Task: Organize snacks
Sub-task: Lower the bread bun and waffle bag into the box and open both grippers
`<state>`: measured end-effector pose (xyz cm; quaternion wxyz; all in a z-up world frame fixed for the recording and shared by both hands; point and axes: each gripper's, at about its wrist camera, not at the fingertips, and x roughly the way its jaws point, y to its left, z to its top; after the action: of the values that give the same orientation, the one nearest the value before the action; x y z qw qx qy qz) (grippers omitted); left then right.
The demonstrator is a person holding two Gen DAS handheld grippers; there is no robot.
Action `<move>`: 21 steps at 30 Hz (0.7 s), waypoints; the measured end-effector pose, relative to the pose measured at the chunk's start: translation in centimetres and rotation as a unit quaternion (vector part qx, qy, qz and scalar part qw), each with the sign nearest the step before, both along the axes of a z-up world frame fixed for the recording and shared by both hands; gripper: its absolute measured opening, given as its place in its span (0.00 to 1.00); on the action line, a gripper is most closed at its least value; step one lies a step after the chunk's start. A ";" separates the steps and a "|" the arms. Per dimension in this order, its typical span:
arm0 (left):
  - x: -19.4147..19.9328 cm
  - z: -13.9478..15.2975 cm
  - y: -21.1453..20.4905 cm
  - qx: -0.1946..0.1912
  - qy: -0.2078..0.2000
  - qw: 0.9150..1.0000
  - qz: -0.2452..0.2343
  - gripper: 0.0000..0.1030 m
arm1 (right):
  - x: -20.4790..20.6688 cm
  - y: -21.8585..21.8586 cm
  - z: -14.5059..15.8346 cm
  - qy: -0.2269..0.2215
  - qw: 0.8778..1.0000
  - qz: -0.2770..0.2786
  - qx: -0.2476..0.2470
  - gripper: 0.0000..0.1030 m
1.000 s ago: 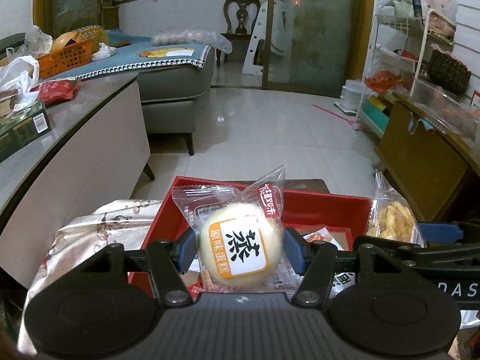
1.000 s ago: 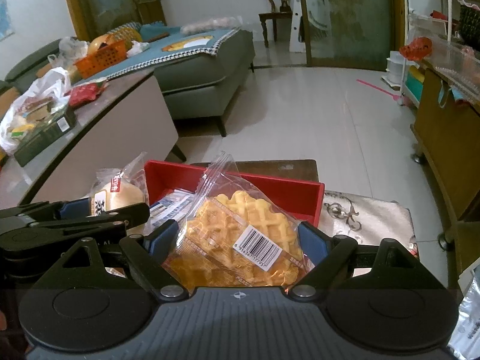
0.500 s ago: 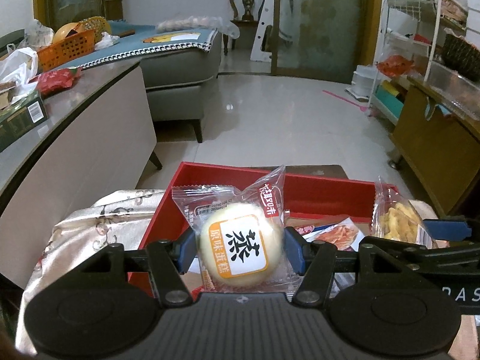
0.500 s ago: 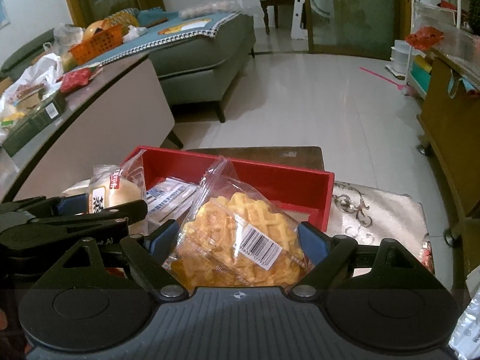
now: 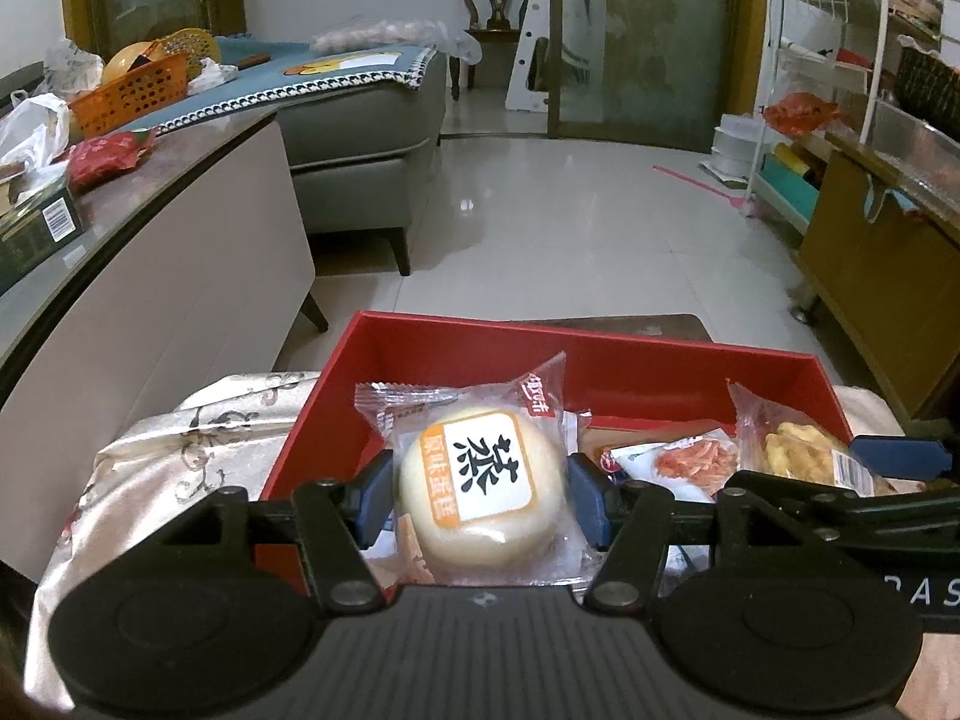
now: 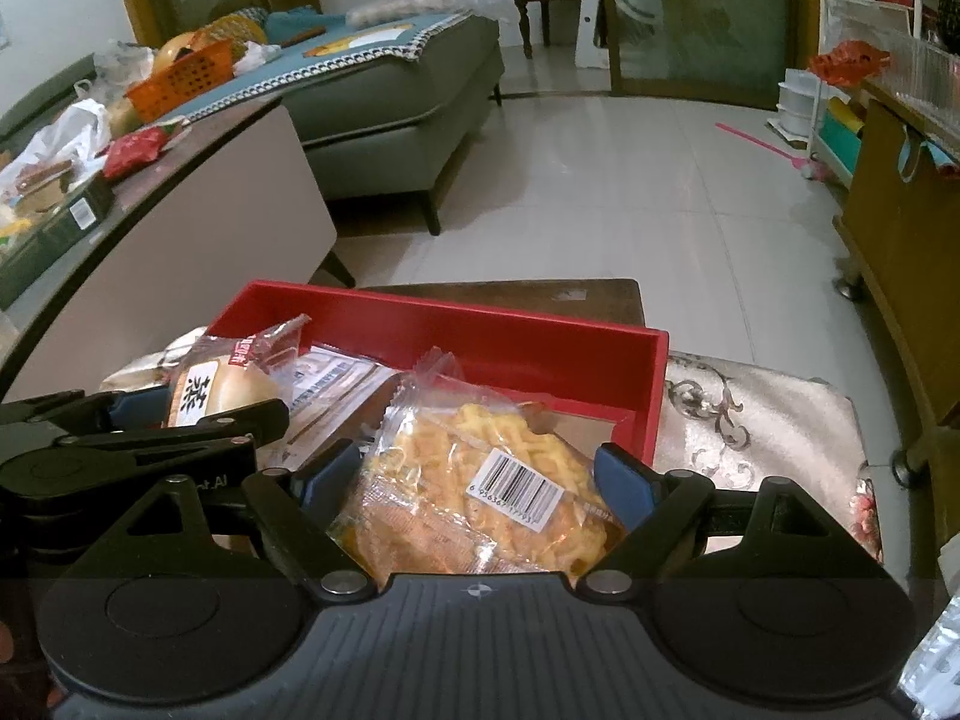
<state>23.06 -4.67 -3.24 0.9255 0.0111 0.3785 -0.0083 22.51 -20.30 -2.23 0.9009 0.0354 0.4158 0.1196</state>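
From the left wrist view, the left gripper [image 5: 480, 495] is squeezing one round steamed cake [image 5: 480, 483] in a clear wrapper, with a blue pad on each side of it. The cake is hanging just above the near left part of the red box [image 5: 600, 360]. It is looking soft and light, so I think a hard squeeze is going to squash it. The fat middle is the best place to hold, because the shiny wrapper edges are looking slippery. Inside the box, one small packet with orange strips [image 5: 684, 459] is lying to the right of the cake. There may be more packets under the cake, but I cannot count them.

From the right wrist view, the right gripper [image 6: 477, 483] is holding one bag of waffles [image 6: 480, 480] with its jaws standing wide. The bag is hanging over the near right part of the same red box [image 6: 480, 330]. The waffles are looking light and crumbly, and the bag is crinkly, so a gentle hold across its wide middle seems best. One flat white packet [image 6: 330, 378] is lying in the box, to the left of the bag.
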 end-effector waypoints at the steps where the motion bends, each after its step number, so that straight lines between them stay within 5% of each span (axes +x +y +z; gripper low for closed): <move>1: 0.1 -0.1 0.0 0.000 0.000 1.000 0.001 0.51 | 0.1 0.0 -0.1 -0.001 1.000 -0.001 0.001 0.87; 21: 0.8 -0.2 0.4 0.016 0.005 1.000 0.015 0.71 | 0.9 0.0 -0.4 -0.016 1.000 -0.009 -0.005 0.89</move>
<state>23.89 -4.24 -3.46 0.9235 0.0201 0.3829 0.0112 23.41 -20.35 -2.60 0.9088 0.0328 0.4012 0.1099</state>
